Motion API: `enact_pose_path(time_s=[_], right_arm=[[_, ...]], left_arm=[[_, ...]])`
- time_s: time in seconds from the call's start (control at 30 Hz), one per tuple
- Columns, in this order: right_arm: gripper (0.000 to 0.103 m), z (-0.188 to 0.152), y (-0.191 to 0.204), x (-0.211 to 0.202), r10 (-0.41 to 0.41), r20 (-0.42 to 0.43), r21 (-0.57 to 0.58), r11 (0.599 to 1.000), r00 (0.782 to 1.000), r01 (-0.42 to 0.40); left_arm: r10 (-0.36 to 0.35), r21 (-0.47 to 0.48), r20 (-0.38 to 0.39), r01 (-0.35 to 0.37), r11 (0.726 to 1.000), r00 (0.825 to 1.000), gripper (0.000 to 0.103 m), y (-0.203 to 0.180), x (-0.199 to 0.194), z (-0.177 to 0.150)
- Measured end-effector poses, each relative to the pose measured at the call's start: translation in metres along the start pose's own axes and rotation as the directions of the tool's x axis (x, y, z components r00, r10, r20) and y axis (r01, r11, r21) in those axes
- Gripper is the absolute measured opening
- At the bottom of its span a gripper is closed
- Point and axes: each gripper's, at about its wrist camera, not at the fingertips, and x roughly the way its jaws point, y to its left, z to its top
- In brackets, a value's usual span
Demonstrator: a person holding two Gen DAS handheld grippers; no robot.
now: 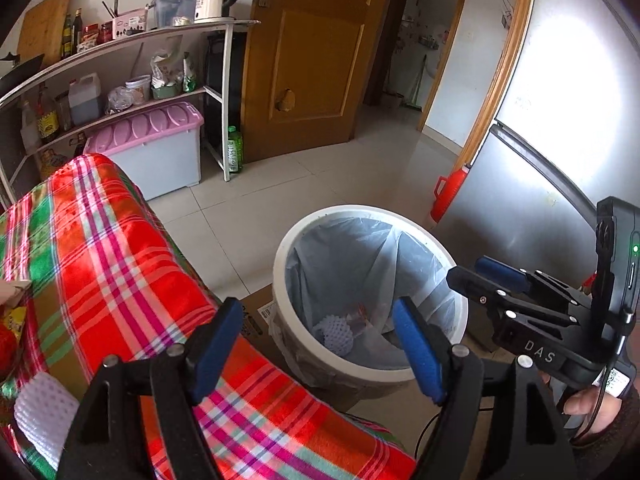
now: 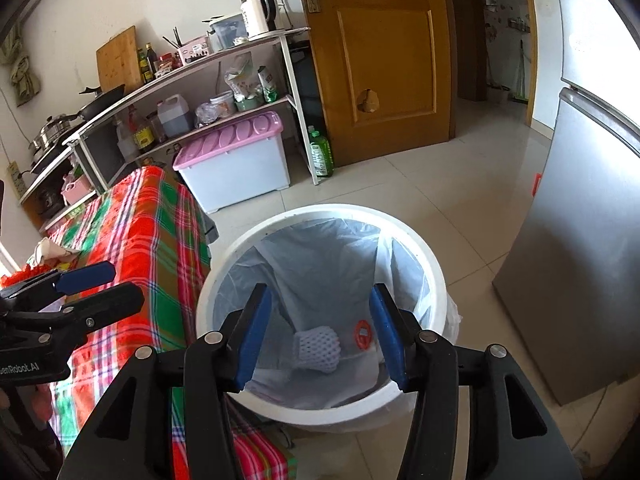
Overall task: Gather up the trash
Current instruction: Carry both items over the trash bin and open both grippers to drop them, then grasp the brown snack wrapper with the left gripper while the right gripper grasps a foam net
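Plaid-covered table (image 2: pixel 160 232) beside white bin (image 2: pixel 224 280), fridge (image 2: pixel 580 240) right, foam net (image 2: pixel 318 350) in bin below right gripper (image 2: pixel 320 336), left gripper (image 1: pixel 316 348), both spread wide, empty.

This is a home kitchen. At the upper left of the right wrist view, a white shelf unit (image 2: pixel 200 76) carries an electric kettle (image 2: pixel 259 10), a cutting board (image 2: pixel 119 60), oil and sauce bottles (image 2: pixel 146 63) and a black pan (image 2: pixel 102 96). A steel refrigerator (image 2: pixel 580 240) fills the right edge, a wooden door (image 2: pixel 380 56) the upper centre, above pale floor tiles (image 2: pixel 460 208).
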Motion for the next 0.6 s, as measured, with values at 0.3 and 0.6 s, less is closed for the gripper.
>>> enact_pose_path(time_s=[0.3,0.6], right_arm=[[0.052,0.002,0.063,-0.025,0.125,0.051,-0.087,0.989,0.991,-0.121],[0.052,-0.012,0.145,-0.018,0.265,0.001,-0.219,0.941,0.964,-0.259]], left_arm=[[0.134,-0.097,0.094,-0.125,0.987,0.986,0.082,0.052,-0.073,-0.031],[0.286,-0.217,0.122,-0.256,0.942,0.95,0.084,0.115,-0.134,-0.081]])
